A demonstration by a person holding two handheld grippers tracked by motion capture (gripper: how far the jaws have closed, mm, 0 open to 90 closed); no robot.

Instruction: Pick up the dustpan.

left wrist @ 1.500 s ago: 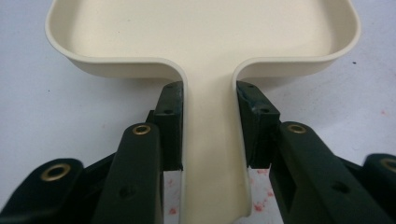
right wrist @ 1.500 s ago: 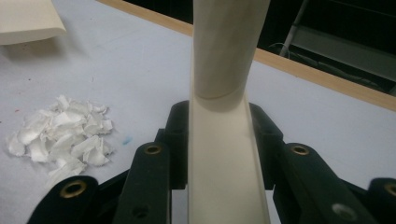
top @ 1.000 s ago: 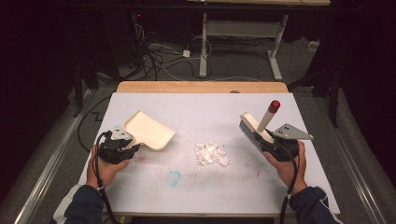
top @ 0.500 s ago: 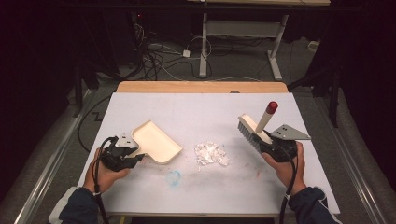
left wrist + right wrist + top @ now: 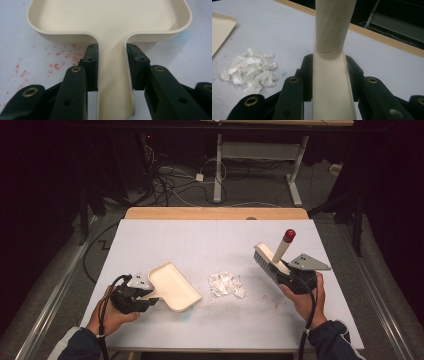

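At the near edge of the desk [image 5: 220, 240] the person's two forearms come in, each hand carrying a hand-held gripper. The left hand-held gripper [image 5: 145, 295] sits low over the near-left part of the desk, its jaws clamped on the flat handle of a cream dustpan [image 5: 172, 286] — in the left gripper view the black pads [image 5: 91, 62] press against both edges of that handle, just below where it widens into the pan [image 5: 107, 20]. The pan lies slanted, its open lip turned toward the middle of the desk. Faint red specks [image 5: 60, 56] mark the white surface beside the handle.

On the right, the right hand-held gripper [image 5: 285, 270] is closed on the cream back of a brush [image 5: 272, 259]; the right gripper view shows its handle [image 5: 332, 50] rising between the jaws, gripped on both sides. The brush is lifted off the desk, bristles facing left and down, and its stick with a dark red tip [image 5: 289, 235] points up and away.

Between the two tools, just right of the dustpan's lip and apart from it, lies a small heap of white paper scraps [image 5: 226, 284] — well left of the brush.

Farther off, a wooden strip [image 5: 215, 213] borders the desk's far edge, with cables [image 5: 170, 180] on the floor beyond.
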